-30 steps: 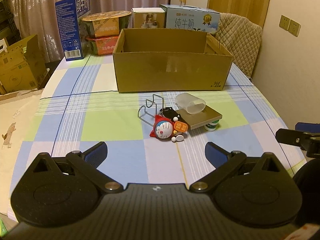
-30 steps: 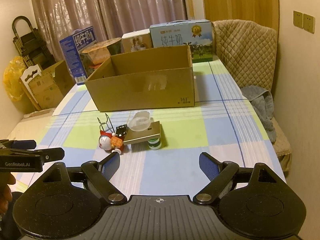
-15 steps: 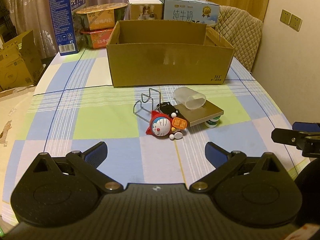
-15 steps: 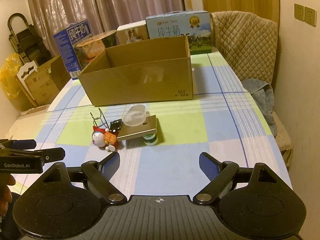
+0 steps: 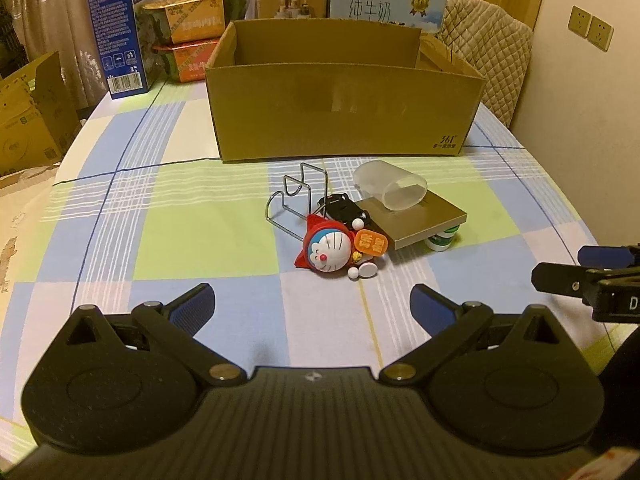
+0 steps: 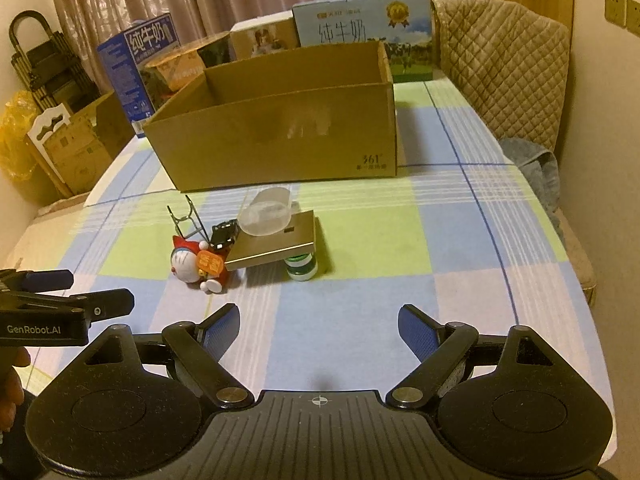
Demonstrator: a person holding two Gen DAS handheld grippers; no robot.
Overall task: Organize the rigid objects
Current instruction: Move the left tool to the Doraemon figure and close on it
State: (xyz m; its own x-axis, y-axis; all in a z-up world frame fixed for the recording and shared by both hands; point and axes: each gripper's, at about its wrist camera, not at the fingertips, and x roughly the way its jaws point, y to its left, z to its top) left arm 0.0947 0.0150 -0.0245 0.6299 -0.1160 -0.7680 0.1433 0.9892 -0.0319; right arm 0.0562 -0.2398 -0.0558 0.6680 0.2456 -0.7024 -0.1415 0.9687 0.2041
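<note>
A small pile lies mid-table: a Doraemon figure (image 5: 328,248) (image 6: 192,266), a wire rack (image 5: 296,204), a small black toy car (image 5: 344,210), a clear plastic cup (image 5: 394,192) (image 6: 266,212) resting on a flat grey slab (image 5: 420,220) (image 6: 276,246), and a green-white bottle (image 6: 302,268) under the slab. Behind it stands an open cardboard box (image 5: 344,108) (image 6: 280,136). My left gripper (image 5: 312,300) is open and empty, short of the figure. My right gripper (image 6: 318,326) is open and empty, short of the bottle.
Milk cartons (image 5: 384,10), noodle bowls (image 5: 192,20) and a blue carton (image 5: 124,28) stand behind the box. A quilted chair (image 6: 504,80) is at the right. Cardboard boxes (image 5: 28,116) sit off the table's left edge. The checked tablecloth (image 5: 200,232) covers the table.
Both grippers have moved forward toward the pile and the box, which now look larger. Both stay open. Nothing on the table has moved.
</note>
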